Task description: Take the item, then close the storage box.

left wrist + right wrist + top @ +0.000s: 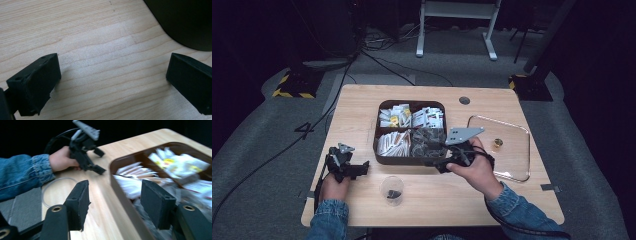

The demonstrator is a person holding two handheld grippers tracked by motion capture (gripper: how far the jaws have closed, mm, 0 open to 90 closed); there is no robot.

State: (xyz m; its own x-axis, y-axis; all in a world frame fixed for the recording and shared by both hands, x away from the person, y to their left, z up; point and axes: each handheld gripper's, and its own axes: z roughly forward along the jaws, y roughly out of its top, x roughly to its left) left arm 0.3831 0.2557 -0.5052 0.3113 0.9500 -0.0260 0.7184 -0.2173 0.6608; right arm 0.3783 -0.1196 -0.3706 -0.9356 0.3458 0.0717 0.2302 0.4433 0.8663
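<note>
A brown divided tray (398, 161) sits mid-table, holding white sachets (393, 142), dark packets (429, 141) and more packets in the back compartments. My right gripper (438, 165) hovers at the tray's front right corner; in the right gripper view it (115, 205) is open, with nothing between its jaws and the tray's front wall (125, 202) below them. My left gripper (361, 168) rests on the table left of the tray. Its jaws stand wide over bare wood in the left gripper view (112, 80), so it is open.
A clear cup (392, 190) with a small dark thing inside stands near the front edge, between my hands. A clear lid (512, 155) with a gold knob (498, 143) lies right of the tray. The tray's dark wall (182, 22) is close to the left gripper.
</note>
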